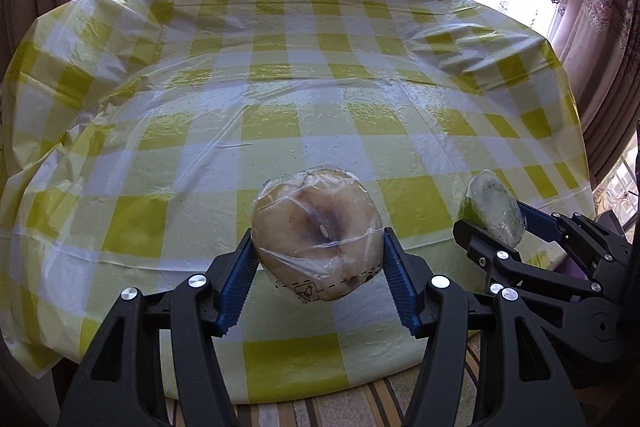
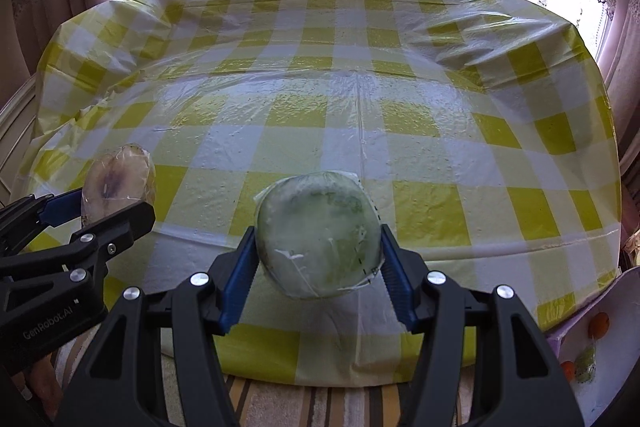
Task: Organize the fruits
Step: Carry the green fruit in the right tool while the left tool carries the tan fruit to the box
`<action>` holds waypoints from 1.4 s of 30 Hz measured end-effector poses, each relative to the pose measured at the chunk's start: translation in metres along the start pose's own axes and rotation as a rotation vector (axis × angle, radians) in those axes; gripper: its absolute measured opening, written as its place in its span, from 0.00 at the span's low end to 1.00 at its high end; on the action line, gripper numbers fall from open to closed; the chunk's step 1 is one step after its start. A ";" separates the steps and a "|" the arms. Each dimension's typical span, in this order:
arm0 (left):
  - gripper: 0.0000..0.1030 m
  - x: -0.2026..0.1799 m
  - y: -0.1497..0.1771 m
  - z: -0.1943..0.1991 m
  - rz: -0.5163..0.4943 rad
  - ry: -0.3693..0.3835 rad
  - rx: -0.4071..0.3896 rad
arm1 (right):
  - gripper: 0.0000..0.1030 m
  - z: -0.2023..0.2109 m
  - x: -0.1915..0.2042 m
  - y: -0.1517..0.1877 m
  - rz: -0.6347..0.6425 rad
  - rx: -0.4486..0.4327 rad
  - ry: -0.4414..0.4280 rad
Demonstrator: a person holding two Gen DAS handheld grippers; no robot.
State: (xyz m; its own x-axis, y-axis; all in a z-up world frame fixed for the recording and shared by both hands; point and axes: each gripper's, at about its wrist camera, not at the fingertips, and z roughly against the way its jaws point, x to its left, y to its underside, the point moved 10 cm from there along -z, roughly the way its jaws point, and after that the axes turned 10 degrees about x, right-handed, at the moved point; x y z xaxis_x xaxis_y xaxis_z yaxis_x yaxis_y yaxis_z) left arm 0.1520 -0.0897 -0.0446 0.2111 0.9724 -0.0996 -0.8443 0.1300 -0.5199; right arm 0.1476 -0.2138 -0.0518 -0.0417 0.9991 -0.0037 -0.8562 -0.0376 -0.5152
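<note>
Sunlit curtains back a table (image 1: 280, 75) under yellow checked plastic, bare of fruit. At left, the left gripper (image 1: 318, 259) clamps a wrapped brownish fruit (image 1: 316, 227) above the near edge; at right, the right gripper (image 2: 318, 253) clamps a wrapped green fruit (image 2: 318, 243). Neither is placed yet, so sorting seems barely begun.

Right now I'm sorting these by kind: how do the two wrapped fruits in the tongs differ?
The brown fruit in the left tongs is tan with a dark bruised hollow; the green fruit in the right tongs is pale green and mottled. Both are round, plastic-wrapped, similar in size and gripped above the checked tablecloth.
</note>
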 end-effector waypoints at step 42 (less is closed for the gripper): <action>0.56 -0.310 0.084 0.009 -0.466 0.307 0.030 | 0.57 0.106 -0.300 0.190 -0.416 0.019 0.289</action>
State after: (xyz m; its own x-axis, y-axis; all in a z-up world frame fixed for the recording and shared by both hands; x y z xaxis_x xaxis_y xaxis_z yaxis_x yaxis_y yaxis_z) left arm 0.0107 -0.3780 -0.0496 0.6954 0.7101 -0.1099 -0.6399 0.5424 -0.5444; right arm -0.0572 -0.5230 -0.0581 0.4470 0.8936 -0.0399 -0.7791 0.3671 -0.5082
